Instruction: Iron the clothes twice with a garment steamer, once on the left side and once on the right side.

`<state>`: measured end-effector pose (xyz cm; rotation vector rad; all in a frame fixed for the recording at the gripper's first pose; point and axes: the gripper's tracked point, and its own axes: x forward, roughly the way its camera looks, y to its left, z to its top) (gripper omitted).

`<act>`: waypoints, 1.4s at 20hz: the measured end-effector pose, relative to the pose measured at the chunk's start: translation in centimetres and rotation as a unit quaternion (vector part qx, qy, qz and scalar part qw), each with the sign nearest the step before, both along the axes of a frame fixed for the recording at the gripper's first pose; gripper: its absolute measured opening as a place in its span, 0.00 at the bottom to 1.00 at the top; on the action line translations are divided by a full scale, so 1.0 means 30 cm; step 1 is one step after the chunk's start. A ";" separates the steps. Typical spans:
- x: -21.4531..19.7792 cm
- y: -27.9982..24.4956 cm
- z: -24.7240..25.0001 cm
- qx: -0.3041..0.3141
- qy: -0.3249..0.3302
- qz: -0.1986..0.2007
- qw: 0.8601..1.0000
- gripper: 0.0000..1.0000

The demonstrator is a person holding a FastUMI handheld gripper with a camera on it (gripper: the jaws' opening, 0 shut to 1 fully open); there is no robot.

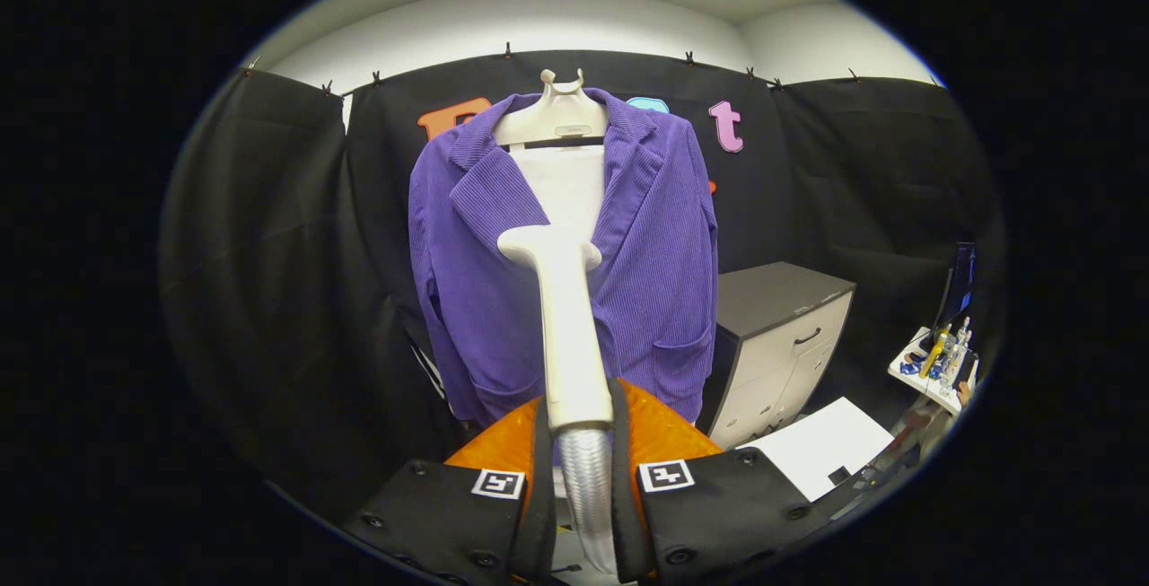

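Your claw [579,456] is clamped on the steamer handle [567,335], its head just before the purple jacket [660,254] on the hanger [558,115].

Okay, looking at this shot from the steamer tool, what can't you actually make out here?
- Gripper view: the middle of the purple jacket is covered by the steamer head, held in the tongs; whether head and fabric touch is unclear.
- The jacket's hem is hidden behind the tongs.
- The steamer hose runs out of sight between the fingers.
- The small bottles on the white shelf beside the cabinet are too small to identify.
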<state>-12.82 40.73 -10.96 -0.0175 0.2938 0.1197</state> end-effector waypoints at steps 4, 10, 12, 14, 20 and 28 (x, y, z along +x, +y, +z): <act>-0.017 -0.007 -0.044 -0.009 0.011 0.000 1.000 0.33; -0.047 -0.044 -0.128 -0.014 0.033 -0.008 0.999 0.33; -0.061 -0.053 -0.149 -0.016 0.040 -0.010 0.999 0.33; -0.072 -0.062 -0.178 -0.021 0.047 -0.009 0.999 0.33; -0.102 -0.103 -0.245 -0.030 0.066 -0.015 0.997 0.33; -0.146 -0.136 -0.389 -0.035 0.112 -0.018 0.993 0.33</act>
